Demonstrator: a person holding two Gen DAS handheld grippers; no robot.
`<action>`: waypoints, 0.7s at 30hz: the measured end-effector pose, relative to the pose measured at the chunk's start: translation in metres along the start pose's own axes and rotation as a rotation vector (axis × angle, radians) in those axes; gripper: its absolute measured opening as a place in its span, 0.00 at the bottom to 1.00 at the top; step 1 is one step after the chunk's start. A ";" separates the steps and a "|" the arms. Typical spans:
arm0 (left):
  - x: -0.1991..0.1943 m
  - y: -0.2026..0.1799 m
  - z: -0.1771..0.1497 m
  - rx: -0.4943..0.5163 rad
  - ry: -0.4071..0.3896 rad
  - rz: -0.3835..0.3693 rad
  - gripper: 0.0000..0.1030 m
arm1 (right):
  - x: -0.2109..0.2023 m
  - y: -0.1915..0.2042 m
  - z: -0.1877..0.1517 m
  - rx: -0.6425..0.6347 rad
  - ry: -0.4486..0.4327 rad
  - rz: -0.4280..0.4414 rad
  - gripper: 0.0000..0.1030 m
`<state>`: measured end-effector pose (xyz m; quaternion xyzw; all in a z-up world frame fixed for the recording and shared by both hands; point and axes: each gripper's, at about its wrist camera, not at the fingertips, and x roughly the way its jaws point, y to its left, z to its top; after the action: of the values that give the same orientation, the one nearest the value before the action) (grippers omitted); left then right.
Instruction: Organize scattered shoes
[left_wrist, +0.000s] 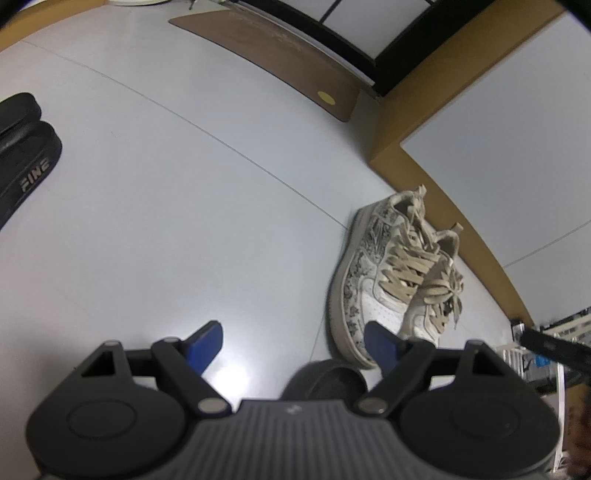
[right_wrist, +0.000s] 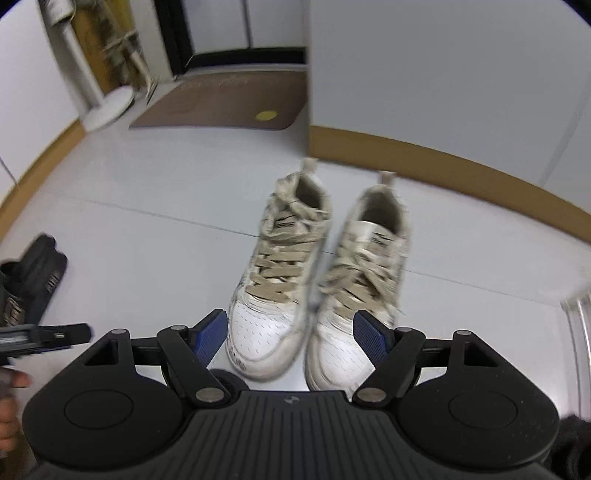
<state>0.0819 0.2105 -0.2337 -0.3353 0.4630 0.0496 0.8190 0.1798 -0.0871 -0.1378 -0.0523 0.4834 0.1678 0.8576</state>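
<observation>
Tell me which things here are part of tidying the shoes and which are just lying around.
Part of the job:
- white sneakers, side by side near the wall
- black slides, paired on the floor

Just lying about:
- brown doormat with a yellow dot
- white round stand base

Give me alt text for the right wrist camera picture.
Two white sneakers with tan laces stand side by side on a pale floor, heels toward the wall, seen past the right gripper with its jaws open and empty.

Two white sneakers (right_wrist: 317, 280) with tan laces stand side by side on the floor, toes toward the open right claw (right_wrist: 290, 338), just past it.
</observation>
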 end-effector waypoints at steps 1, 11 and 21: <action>0.001 -0.001 -0.001 0.004 0.003 -0.002 0.82 | -0.010 -0.007 -0.003 0.006 0.006 -0.020 0.77; 0.005 -0.024 -0.006 0.068 0.025 -0.003 0.82 | -0.138 -0.065 -0.053 0.095 0.068 -0.116 0.78; 0.011 -0.041 -0.017 0.108 0.058 -0.009 0.82 | -0.205 -0.080 -0.097 0.134 0.115 -0.139 0.79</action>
<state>0.0924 0.1666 -0.2279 -0.2940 0.4872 0.0112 0.8222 0.0303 -0.2354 -0.0208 -0.0377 0.5373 0.0722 0.8395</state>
